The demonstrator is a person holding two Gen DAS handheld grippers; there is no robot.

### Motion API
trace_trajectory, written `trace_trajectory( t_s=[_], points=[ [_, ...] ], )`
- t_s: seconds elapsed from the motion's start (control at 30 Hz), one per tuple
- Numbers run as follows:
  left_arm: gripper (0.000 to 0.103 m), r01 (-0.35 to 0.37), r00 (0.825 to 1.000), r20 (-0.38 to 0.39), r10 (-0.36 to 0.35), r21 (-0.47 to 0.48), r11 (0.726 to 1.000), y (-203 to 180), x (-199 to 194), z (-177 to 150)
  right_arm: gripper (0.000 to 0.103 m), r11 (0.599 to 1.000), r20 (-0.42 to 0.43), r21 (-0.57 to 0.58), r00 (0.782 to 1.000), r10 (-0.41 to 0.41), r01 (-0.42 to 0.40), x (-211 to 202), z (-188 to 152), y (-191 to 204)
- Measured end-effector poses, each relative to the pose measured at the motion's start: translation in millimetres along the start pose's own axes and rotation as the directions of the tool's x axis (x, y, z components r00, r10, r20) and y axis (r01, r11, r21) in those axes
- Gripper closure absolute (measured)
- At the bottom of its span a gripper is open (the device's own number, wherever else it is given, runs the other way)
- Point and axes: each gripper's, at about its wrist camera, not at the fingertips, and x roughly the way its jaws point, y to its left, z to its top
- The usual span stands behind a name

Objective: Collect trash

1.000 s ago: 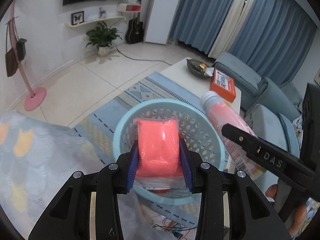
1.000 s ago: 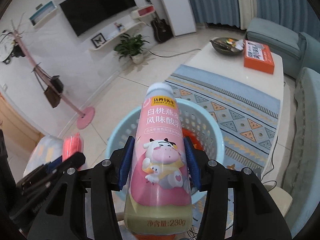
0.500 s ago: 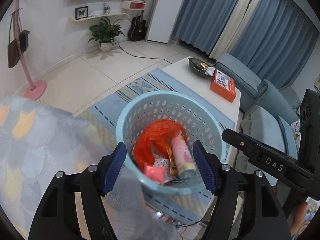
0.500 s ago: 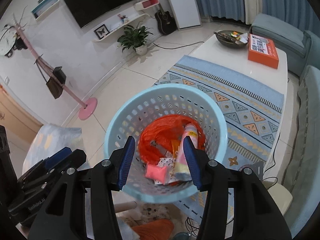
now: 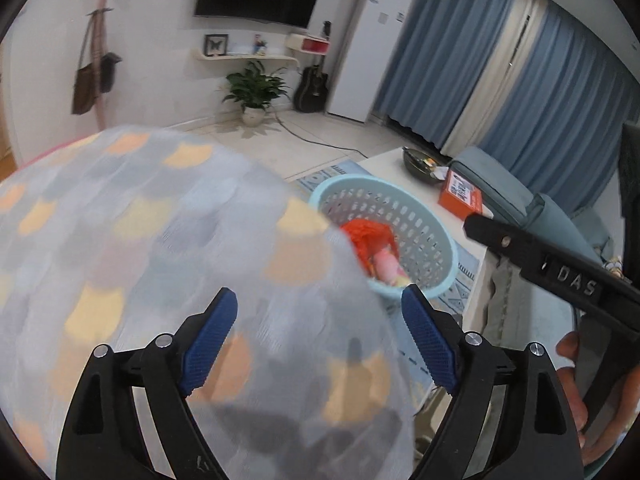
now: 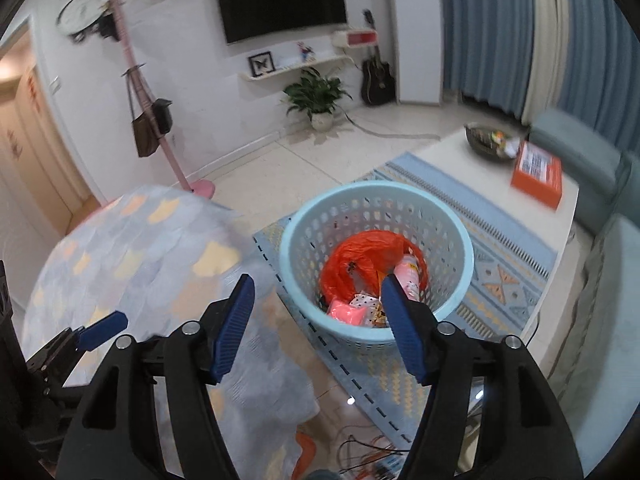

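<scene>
Both grippers are spread wide and empty. The left gripper mostly sees a blurry patterned cloth right under its fingers, hiding half the basket. The right gripper looks straight in: orange bag, pink bottle, pink packet. Orange box on the bench beyond.

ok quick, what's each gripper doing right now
left gripper: open, holding nothing
right gripper: open, holding nothing, above the basket
</scene>
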Motion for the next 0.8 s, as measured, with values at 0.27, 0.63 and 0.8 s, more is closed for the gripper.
trace_trajectory(
  t_s=[0.27, 0.63, 0.8],
  points=[
    [0.021, -0.164, 0.974, 0.160, 0.158, 0.020, 0.986, 17, -34, -27, 0.039, 0.997, 0.106, -0.070, 0.994, -0.020, 0.028, -32, -26, 31],
    [0.013, -0.086, 0.953, 0.283, 0.107, -0.086, 0.993, 45, -60, -37, 0.039, 0.996, 0.187, -0.055, 0.980, -0.064, 0.075, -50, -45, 41],
    [0.013, -0.096, 0.936, 0.332, 0.118, -0.081, 0.992, 45, -74, -46, 0.039, 0.994, 0.214, -0.039, 0.973, -0.090, 0.101, -53, -57, 42]
  ],
)
